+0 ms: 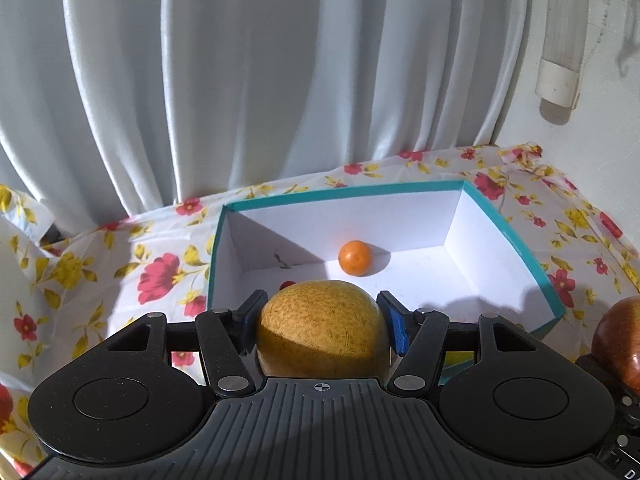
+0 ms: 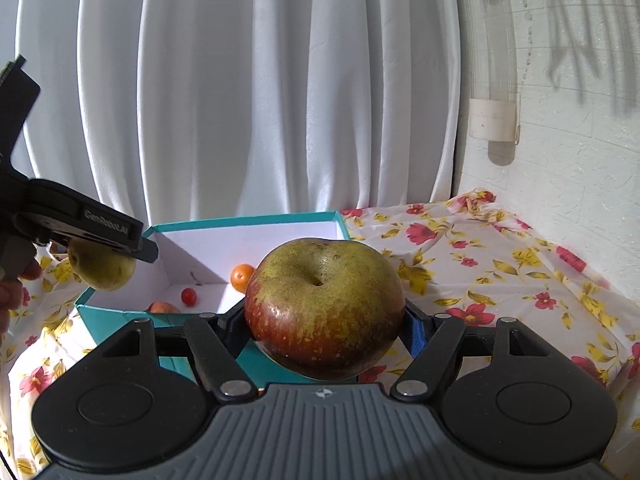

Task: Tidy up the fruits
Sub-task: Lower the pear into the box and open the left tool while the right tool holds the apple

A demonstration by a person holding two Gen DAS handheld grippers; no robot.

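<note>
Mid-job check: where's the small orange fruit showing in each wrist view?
Left wrist view: small orange fruit lies mid-frame on the floor of the teal box, near its far wall.
Right wrist view: small orange fruit sits left of centre, partly behind the apple.
Shared landmark: the teal box.

Yellow fruit (image 1: pixel 322 326) between left fingers: matt, finely speckled, rough skin. Apple (image 2: pixel 324 310) between right fingers: glossy, mottled skin. Box (image 1: pixel 516 236) ahead of fingers: smooth matt card. Tablecloth (image 2: pixel 500 280): thin glossy floral sheet, creased. Curtain (image 1: pixel 260 80): soft pleated cloth.
</note>
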